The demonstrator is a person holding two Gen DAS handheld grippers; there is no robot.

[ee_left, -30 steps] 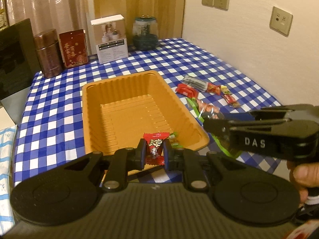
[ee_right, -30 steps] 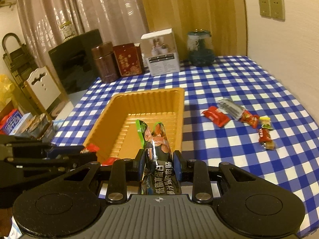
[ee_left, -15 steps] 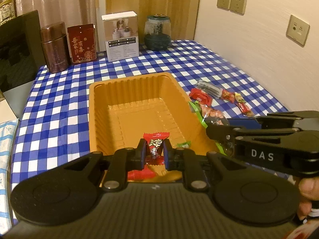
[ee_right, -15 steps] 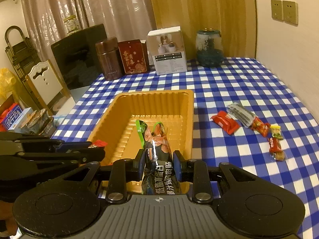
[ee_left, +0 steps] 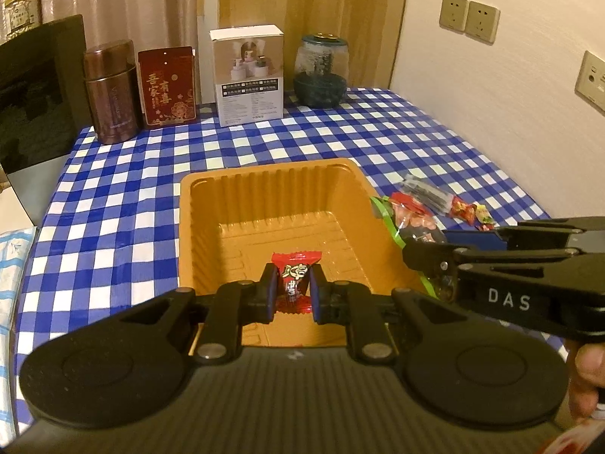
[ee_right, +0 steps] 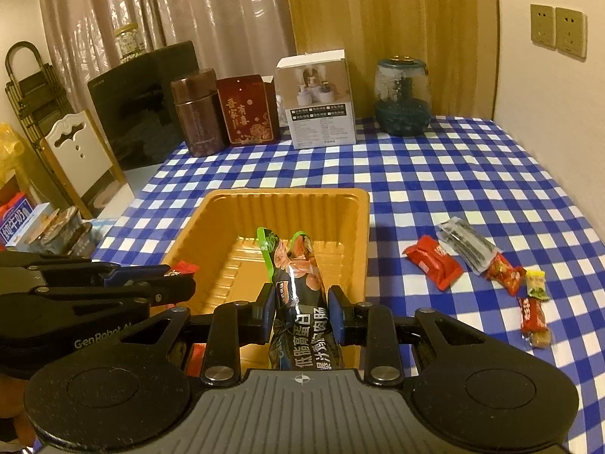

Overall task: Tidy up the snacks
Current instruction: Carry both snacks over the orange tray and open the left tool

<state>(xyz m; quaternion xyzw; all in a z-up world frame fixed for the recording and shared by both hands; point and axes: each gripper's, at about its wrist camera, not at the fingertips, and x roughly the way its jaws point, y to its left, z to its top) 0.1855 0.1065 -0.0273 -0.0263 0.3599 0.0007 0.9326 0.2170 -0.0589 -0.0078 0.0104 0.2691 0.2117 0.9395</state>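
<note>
Two snacks are in our grippers and both sit over the orange tray (ee_left: 196, 227), none released yet as far as we can tell; in both views the tray floor that shows looks bare, though the near end is hidden behind the gripper bodies

Left gripper (ee_left: 290, 292): jaws clamped tight on the small red candy (ee_left: 294, 272), which stands upright between the pads, above the near end of the tray floor

Right gripper (ee_right: 300, 310): jaws closed on the long dark snack pouch (ee_right: 293, 272); the pouch sticks out forward past the pads, green-edged tip pointing into the tray, over its near-right part

The two grippers are side by side, close but not touching as far as we see

Left to do: five items lie on the checked tablecloth (ee_right: 435, 174) right of the tray, well apart from both grippers: red packet (ee_right: 433, 261), grey-black packet (ee_right: 465, 242), red-patterned candy (ee_right: 504, 273), yellow-green candy (ee_right: 536, 283), red bar (ee_right: 532, 314)

We judge the task under half done: next is letting go of both held items into the tray, then fetching the remaining five
</note>
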